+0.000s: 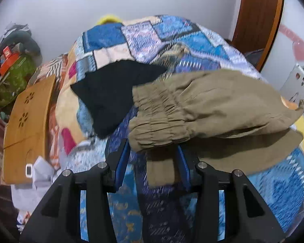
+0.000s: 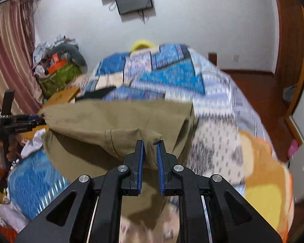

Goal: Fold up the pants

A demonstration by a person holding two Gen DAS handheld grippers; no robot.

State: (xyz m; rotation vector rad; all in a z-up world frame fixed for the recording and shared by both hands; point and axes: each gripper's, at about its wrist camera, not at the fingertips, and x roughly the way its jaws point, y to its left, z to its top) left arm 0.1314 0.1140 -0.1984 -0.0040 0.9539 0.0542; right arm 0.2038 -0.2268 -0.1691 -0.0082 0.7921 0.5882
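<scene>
Olive khaki pants (image 1: 223,103) hang stretched above the bed, held at both ends. In the left wrist view my left gripper (image 1: 153,148) is shut on the gathered elastic waistband (image 1: 158,119), which bunches over the blue-padded fingertips and hides them. A folded layer of the pants (image 1: 223,156) lies underneath on the quilt. In the right wrist view my right gripper (image 2: 151,142) is shut on a pinched fold of the pants (image 2: 115,119) near a stitched seam. The left gripper (image 2: 33,120) shows at the left edge, gripping the far corner of the cloth.
A patchwork quilt (image 1: 172,38) covers the bed. On it lies a black garment (image 1: 111,95). A wooden board (image 1: 28,125) leans at the bed's left side, beside a green bag (image 1: 14,79) with clutter. A wooden door (image 2: 289,46) and floor are to the right.
</scene>
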